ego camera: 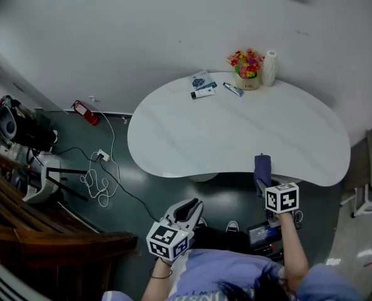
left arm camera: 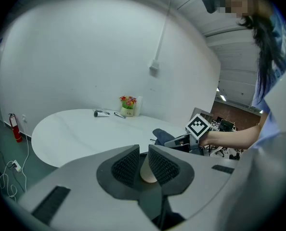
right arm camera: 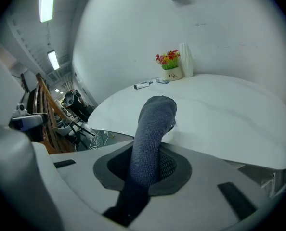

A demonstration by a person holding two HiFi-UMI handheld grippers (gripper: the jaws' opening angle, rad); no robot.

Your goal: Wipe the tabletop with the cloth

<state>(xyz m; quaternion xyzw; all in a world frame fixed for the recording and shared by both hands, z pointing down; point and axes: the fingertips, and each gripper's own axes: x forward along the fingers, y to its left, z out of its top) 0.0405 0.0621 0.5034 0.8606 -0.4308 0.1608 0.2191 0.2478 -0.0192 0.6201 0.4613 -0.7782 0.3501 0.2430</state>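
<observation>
A white rounded tabletop [ego camera: 236, 137] fills the middle of the head view. My right gripper [ego camera: 262, 184] hovers at its near edge, shut on a dark blue-grey cloth [ego camera: 262, 167]. In the right gripper view the cloth [right arm camera: 150, 138] rises from between the jaws of the right gripper [right arm camera: 150, 166], and its top end droops toward the table [right arm camera: 220, 109]. My left gripper [ego camera: 191, 207] hangs lower, off the table by the person's body. In the left gripper view its jaws [left arm camera: 143, 162] stand almost together with nothing held. That view also shows the cloth [left arm camera: 161, 134] and the table [left arm camera: 75, 134].
At the table's far edge stand a flower pot [ego camera: 247, 71] and a white roll [ego camera: 269, 68], with a booklet [ego camera: 201, 80] and two small tubes [ego camera: 203, 93] beside them. On the floor at left lie a fire extinguisher [ego camera: 86, 113], cables [ego camera: 101, 174] and wooden railings [ego camera: 23, 231].
</observation>
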